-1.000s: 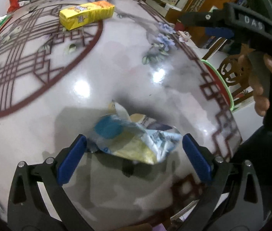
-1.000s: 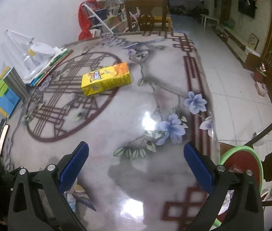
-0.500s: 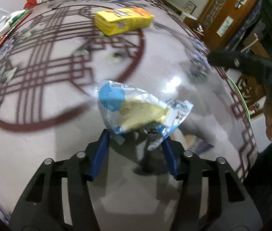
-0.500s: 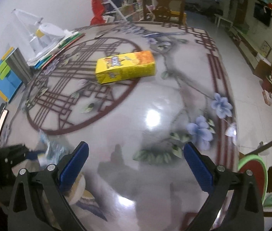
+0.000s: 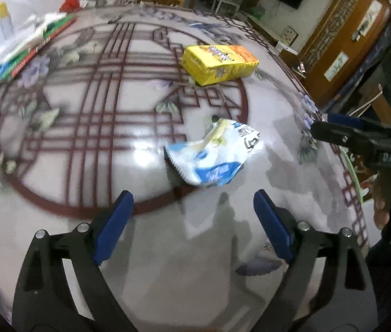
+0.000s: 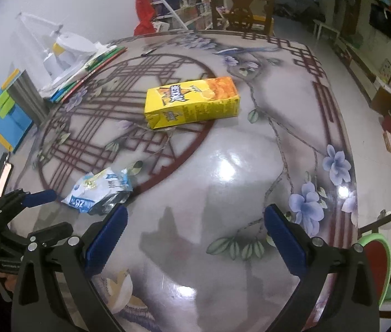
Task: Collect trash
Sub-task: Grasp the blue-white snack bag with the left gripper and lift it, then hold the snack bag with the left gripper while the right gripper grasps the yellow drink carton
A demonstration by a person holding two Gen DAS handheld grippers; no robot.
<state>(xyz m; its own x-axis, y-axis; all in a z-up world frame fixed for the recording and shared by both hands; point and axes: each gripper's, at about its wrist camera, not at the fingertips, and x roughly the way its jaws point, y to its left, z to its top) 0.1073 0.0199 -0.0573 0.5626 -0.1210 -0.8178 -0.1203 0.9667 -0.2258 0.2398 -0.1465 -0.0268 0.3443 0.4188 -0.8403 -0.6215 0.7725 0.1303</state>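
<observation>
left tongs (image 5: 192, 215): jaws have just swung wide, nothing between them; wrapper (image 5: 212, 155) lies loose on the table (image 5: 57, 221), mid-frame
right tongs (image 6: 195, 235): wide apart, empty
yellow carton (image 6: 192, 102): upper middle, well apart
risk: light wrapper may skid off the glossy top
hidden: bin (image 6: 386, 265) cut off lower right
</observation>
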